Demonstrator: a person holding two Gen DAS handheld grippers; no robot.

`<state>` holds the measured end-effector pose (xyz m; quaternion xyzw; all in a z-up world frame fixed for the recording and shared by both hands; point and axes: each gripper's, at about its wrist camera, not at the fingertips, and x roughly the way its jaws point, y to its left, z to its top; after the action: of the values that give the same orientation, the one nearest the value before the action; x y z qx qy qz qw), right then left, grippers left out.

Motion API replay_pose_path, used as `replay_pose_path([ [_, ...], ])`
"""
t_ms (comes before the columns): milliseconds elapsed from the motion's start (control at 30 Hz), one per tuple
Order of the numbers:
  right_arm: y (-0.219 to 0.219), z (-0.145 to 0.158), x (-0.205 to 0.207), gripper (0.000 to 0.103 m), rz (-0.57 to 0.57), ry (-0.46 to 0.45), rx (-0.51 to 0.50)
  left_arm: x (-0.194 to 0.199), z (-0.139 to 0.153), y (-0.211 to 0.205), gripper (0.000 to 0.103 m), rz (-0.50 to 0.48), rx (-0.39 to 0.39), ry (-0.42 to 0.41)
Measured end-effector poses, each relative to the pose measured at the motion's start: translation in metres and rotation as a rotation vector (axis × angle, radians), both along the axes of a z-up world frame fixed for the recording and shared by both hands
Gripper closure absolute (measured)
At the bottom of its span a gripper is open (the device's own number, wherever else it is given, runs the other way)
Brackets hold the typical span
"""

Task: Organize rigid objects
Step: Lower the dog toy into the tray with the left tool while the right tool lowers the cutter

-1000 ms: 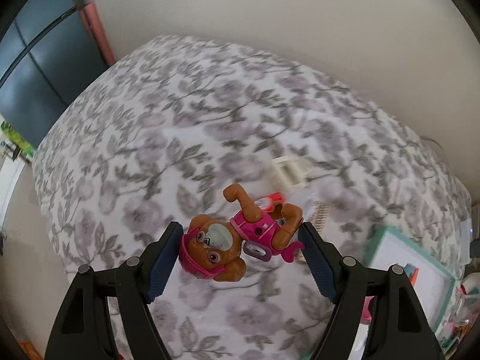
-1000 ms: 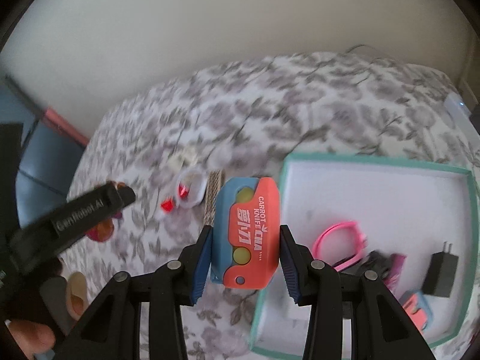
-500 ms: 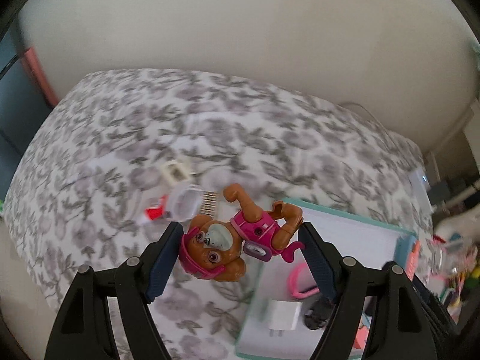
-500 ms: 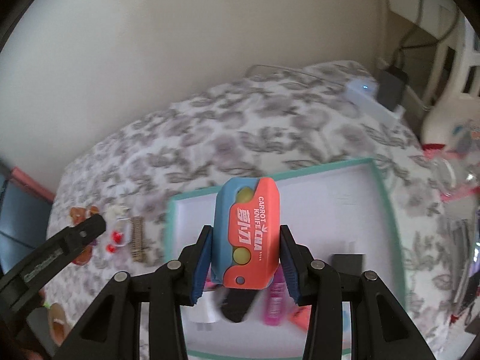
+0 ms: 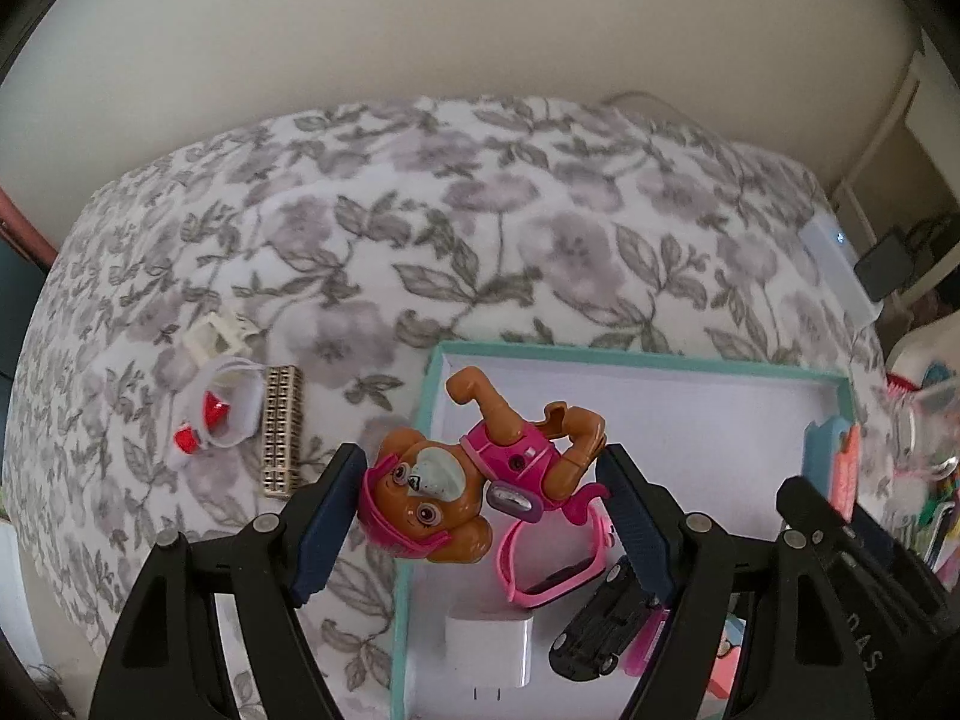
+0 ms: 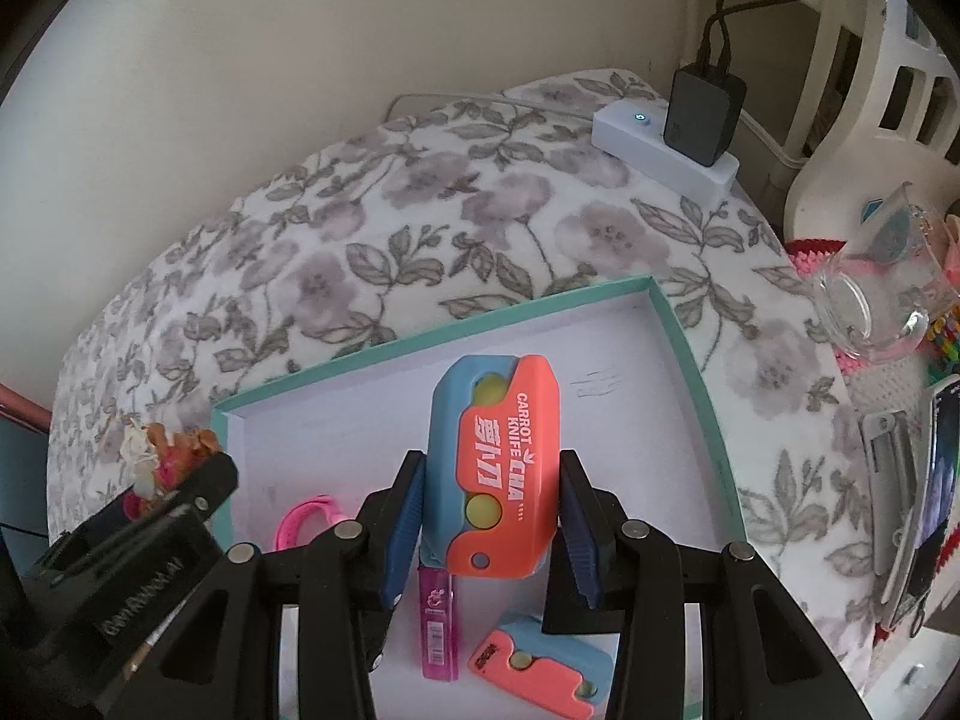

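Teal-rimmed white tray (image 5: 636, 355) sits on a floral grey-and-white cloth (image 5: 480, 228). Left gripper (image 5: 480, 507) has its jaws spread wide and clamped on a brown toy pup figure in pink gear (image 5: 474, 480), pads pressing head and tail ends; figure held above the tray's near-left edge. Right gripper (image 6: 489, 531) has jaws partly closed, gripping an orange-and-blue carrot knife toy (image 6: 495, 474) by its sides, held over the tray's middle. In the tray: pink watch (image 5: 555, 558), white charger block (image 5: 489, 648), black toy car (image 5: 600, 630), magenta stick (image 6: 438, 624), second orange-blue knife toy (image 6: 540, 660). On the cloth left of the tray: white-and-red ring toy (image 5: 219, 414), metal grid strip (image 5: 282, 432), cream block (image 5: 216, 330). Far right: white power strip (image 6: 660, 156) with black adapter (image 6: 702, 117).
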<state>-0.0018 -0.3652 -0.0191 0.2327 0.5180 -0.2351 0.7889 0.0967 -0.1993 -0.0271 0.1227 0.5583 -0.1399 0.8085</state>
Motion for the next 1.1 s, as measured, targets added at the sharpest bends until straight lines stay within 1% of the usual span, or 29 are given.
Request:
replay_pose_path([
  [233,0.004,-0.008,0.007,0.058,0.011,0.035,-0.016,0.001,-0.020,-0.004,0.023,-0.021,0.024,0.039],
  [367,0.006,-0.011,0.009,0.058,0.016,0.052,-0.026,-0.001,-0.026,-0.006,0.023,-0.035,0.025,0.060],
  [600,0.006,-0.017,0.009,0.058,0.018,0.075,-0.028,-0.002,-0.035,-0.008,0.023,-0.047,0.054,0.076],
  [833,0.006,-0.025,0.010,0.058,0.019,0.094,-0.019,-0.005,-0.041,-0.011,0.023,-0.066,0.075,0.086],
  [1100,0.008,-0.034,0.009,0.058,0.018,0.115,-0.009,-0.010,-0.041,-0.015,0.023,-0.083,0.102,0.068],
])
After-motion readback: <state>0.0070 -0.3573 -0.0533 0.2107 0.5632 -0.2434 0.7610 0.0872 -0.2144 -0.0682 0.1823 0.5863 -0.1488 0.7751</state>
